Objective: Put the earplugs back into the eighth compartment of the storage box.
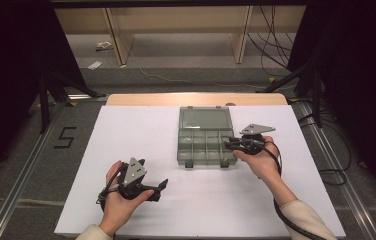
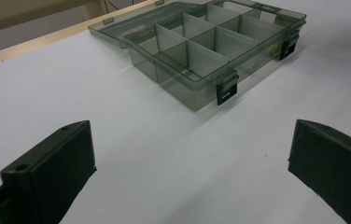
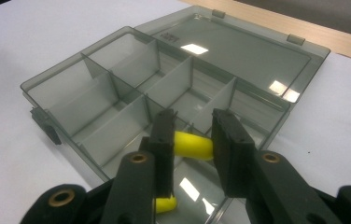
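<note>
A grey see-through organiser box (image 1: 190,150) lies open mid-table, its lid (image 1: 205,118) laid flat behind it and its dividers making several compartments. My right gripper (image 1: 228,143) reaches over the box's right end. In the right gripper view its jaws (image 3: 193,122) are shut on a yellow foam piece (image 3: 193,145) held crosswise above a compartment. A second yellow piece (image 3: 165,204) lies lower, partly hidden by one jaw. My left gripper (image 1: 163,185) rests on the white tabletop at the front left. It is open (image 2: 192,140) with nothing between its jaws and points toward the box (image 2: 201,70).
The white table surface (image 1: 126,130) stretches around the box, with a wooden strip (image 1: 196,99) along its far edge. Black latches (image 2: 226,92) hang on the box's front wall. Cables (image 1: 296,220) trail from the grippers. Floor rails and dark stands flank the table.
</note>
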{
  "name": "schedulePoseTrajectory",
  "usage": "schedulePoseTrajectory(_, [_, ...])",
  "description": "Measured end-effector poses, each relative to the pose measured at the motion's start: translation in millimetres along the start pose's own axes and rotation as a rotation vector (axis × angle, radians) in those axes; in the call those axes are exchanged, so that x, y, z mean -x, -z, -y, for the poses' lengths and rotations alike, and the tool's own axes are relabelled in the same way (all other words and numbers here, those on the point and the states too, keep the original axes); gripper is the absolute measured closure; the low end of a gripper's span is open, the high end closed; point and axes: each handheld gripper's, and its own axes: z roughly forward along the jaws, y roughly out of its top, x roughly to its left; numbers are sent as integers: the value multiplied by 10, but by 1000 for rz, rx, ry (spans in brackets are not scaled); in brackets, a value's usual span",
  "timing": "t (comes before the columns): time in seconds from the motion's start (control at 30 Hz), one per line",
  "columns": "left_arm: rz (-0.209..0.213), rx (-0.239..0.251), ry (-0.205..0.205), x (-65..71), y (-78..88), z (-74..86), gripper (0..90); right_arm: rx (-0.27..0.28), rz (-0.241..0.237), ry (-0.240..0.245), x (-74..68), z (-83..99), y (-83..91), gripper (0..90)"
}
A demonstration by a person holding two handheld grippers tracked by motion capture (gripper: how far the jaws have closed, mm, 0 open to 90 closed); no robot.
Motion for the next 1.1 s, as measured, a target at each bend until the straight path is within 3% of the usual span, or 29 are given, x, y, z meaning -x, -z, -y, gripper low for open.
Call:
schedulePoseTrajectory(0.73, [1, 0, 0, -1, 0, 1, 0, -30, 0, -3, 13, 64, -79, 680])
schedulePoseTrajectory(1.1, [1, 0, 0, 0, 1, 0, 0, -22, 3, -20, 28, 58, -65, 616])
